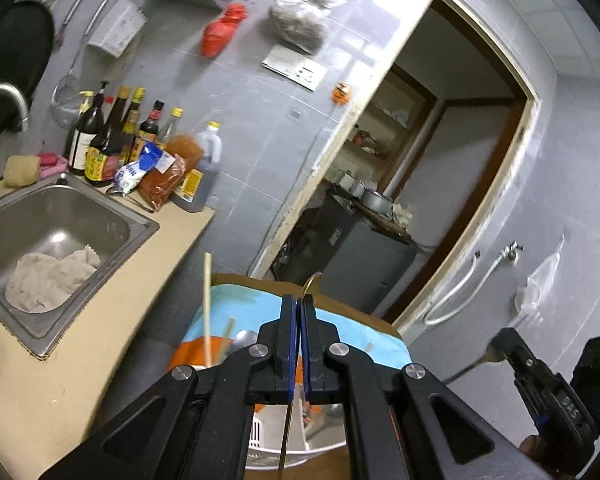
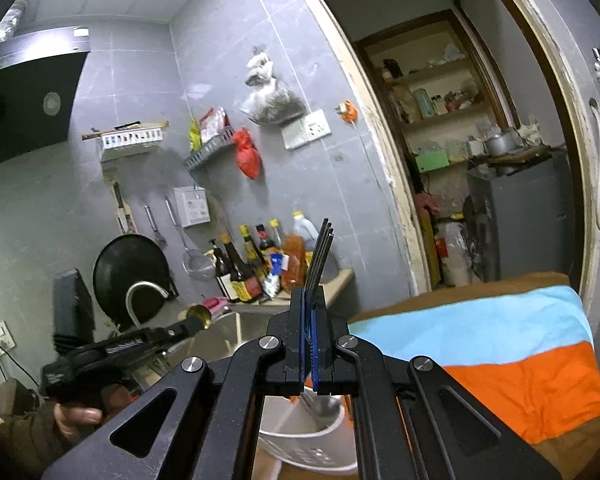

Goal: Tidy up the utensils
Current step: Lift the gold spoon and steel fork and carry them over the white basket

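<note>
The left gripper [image 1: 299, 300] pinches a thin gold spoon [image 1: 312, 280] at twelve o'clock, the right gripper [image 2: 310, 294] a fork [image 2: 320, 256]: light, stiff, slippery metal, best gripped mid-handle.

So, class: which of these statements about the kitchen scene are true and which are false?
1. Both grippers have their jaws shut on a utensil. True: the left gripper and the right gripper each clamp one.
2. The sink is empty. False: a pale cloth lies in the sink.
3. The left gripper holds a gold-coloured spoon. True: the spoon sticks out past its jaws.
4. The bottles stand on the striped cloth. False: the bottles stand on the counter beside the sink.
</note>
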`<state>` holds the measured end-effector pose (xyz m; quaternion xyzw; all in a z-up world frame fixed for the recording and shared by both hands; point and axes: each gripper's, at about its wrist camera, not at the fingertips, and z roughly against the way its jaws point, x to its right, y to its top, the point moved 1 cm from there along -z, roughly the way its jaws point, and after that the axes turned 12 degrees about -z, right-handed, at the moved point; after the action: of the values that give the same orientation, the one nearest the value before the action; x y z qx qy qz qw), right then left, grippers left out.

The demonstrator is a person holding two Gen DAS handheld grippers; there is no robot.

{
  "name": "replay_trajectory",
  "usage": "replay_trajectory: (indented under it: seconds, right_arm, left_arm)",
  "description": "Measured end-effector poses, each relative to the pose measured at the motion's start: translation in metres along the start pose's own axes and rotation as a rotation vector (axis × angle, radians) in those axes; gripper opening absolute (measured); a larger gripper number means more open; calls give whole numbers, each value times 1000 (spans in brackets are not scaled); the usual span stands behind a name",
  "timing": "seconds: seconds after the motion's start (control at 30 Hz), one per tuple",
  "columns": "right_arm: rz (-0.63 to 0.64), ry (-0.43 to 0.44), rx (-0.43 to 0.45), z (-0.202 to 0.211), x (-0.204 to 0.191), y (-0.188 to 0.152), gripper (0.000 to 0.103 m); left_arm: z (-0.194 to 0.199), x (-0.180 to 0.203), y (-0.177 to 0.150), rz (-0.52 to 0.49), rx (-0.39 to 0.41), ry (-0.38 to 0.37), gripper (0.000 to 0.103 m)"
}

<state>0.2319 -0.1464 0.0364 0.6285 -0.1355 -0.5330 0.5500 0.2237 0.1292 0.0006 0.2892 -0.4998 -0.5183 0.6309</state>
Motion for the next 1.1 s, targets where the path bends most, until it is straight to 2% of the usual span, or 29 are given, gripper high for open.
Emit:
replay_trajectory:
  seconds: [0.2, 0.53, 1.1]
  right_arm:
    - [17, 4, -7, -11, -12, -4, 3]
    - [-13, -9, -70, -34, -4, -22, 3]
    - [-42, -87, -150, -58, 11, -58, 3]
  left_arm:
    - [-6, -19, 7, 48, 42, -5, 3]
    - [-34, -25, 16, 70, 107, -51, 3]
    - [-74, -36, -13, 51, 97, -20, 3]
